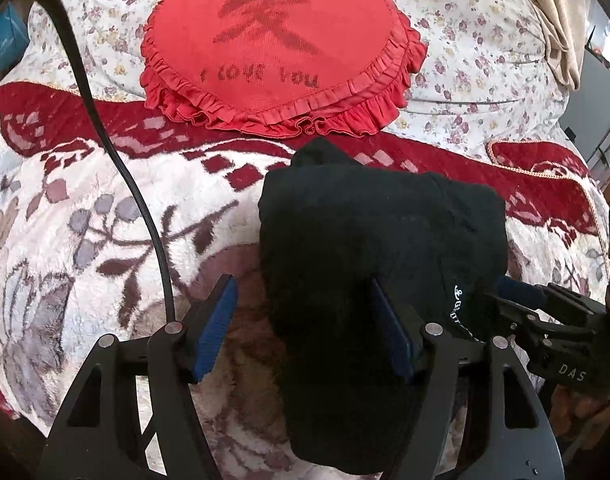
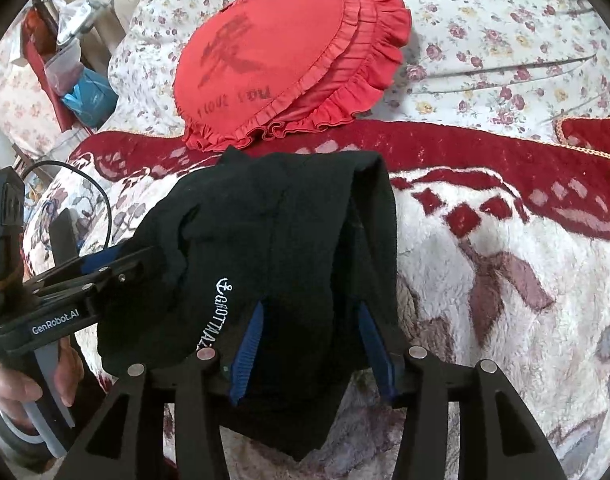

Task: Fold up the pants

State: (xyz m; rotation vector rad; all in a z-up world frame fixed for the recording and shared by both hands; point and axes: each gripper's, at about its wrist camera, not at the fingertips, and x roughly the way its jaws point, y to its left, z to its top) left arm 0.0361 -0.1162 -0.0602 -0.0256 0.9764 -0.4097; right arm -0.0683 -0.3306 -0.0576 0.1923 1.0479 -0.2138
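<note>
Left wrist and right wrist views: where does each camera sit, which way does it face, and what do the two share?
Left wrist: on the left claw, angled down over the folded black pants on the patterned blanket; its own blue pads show, with the right claw entering from the right.
Right wrist: on the right claw, angled down at the same pants; the left claw and a hand show at left.
Shared: pants, blanket, red heart pillow beyond, floral bedding.

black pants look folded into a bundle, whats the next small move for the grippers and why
Probably lift both grippers straight off. The black pants lie as a compact bundle on the blanket, and the left gripper and right gripper stand open around the cloth, not pinching it.
</note>
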